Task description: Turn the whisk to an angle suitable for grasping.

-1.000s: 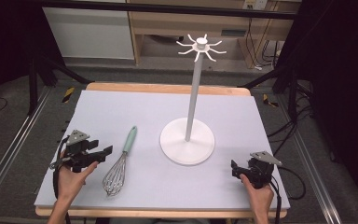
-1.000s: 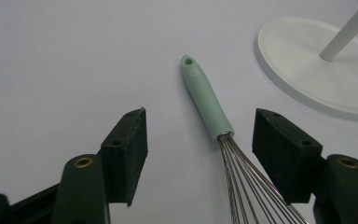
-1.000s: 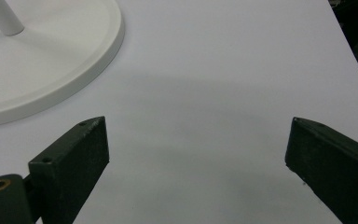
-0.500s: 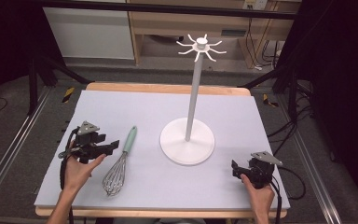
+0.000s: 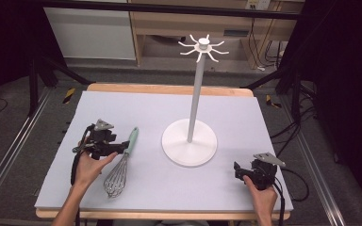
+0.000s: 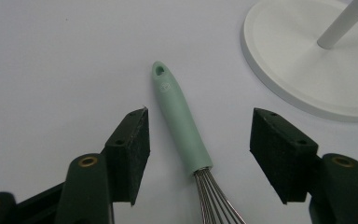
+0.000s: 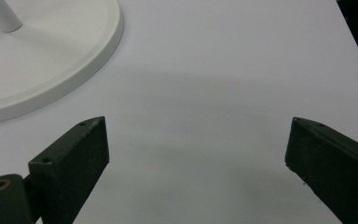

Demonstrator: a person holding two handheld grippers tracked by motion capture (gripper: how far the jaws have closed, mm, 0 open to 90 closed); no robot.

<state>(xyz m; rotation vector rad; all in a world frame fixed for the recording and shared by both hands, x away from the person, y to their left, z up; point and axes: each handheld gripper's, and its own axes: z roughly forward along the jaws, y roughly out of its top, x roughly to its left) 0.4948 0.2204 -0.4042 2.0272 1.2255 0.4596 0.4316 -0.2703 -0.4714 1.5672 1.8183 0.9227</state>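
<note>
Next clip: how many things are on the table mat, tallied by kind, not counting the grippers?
Wire whisk with mint-green handle: 1
White hook stand with round base and tall pole: 1
Total: 2

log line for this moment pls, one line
left hand-held gripper: open, astride whisk handle, not touching | right hand-held gripper: open, holding nothing | whisk: flat on table | stand: upright, hooks bare
</note>
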